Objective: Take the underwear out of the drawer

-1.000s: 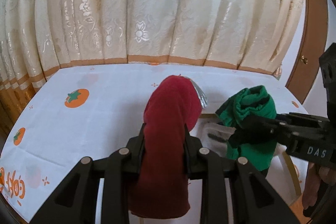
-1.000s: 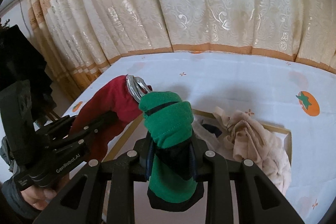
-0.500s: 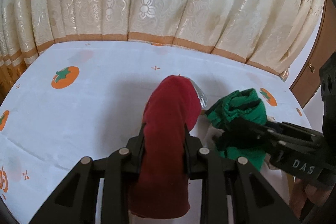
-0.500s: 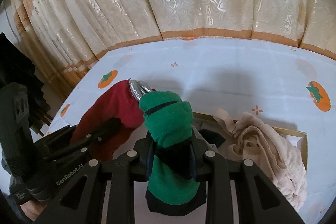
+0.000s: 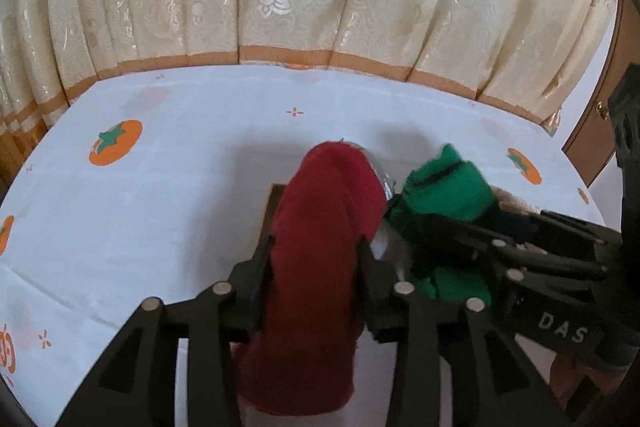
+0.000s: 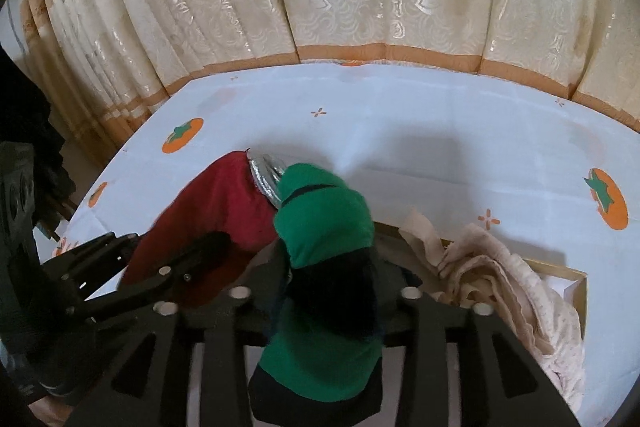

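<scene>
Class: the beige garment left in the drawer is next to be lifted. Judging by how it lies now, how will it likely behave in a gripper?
The beige garment lies crumpled in soft folds over the drawer edge, so it is probably floppy and will drape. It looks thin, so likely light. Loose folds may snag or trail on the rim.

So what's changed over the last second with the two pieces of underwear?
Both tongs tipped downward: more tablecloth and less curtain shows in each view. The green underwear in the right tongs drew closer to the red underwear in the left tongs; in the right wrist view they now look to be touching. Both grips stayed shut, nothing was let go, and the beige clothes stayed in the drawer.
</scene>
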Motion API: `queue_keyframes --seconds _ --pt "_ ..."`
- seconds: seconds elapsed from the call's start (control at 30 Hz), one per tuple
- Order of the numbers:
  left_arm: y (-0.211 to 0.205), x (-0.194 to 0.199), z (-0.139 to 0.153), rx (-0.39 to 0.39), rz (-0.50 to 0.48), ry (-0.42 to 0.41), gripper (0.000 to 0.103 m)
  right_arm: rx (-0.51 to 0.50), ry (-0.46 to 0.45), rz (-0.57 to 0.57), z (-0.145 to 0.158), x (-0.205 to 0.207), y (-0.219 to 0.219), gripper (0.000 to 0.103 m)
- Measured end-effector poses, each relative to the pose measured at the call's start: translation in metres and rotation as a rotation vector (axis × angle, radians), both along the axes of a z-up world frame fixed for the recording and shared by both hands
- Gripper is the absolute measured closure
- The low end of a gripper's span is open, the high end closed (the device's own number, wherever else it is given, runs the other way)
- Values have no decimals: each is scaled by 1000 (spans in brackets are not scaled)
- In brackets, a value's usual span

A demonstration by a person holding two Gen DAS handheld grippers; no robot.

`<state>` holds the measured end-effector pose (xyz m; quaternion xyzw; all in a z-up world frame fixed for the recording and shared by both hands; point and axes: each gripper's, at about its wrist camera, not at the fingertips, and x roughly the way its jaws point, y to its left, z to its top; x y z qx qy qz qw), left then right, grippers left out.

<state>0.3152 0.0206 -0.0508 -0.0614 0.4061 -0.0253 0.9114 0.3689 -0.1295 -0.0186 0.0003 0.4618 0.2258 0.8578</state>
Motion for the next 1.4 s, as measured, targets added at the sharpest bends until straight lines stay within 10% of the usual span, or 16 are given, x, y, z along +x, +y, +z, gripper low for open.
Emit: queue_keyframes --seconds 0.4,0.87,1.4 --pt "-13 -50 26 41 -86 -133 50 4 -68 -13 24 -36 -24 46" --pt "-18 -176 50 38 -190 -297 36 97 -219 115 73 -184 -65 42" --pt "-16 -271 -7 153 -305 -175 36 10 -235 235 50 -314 -105 40"
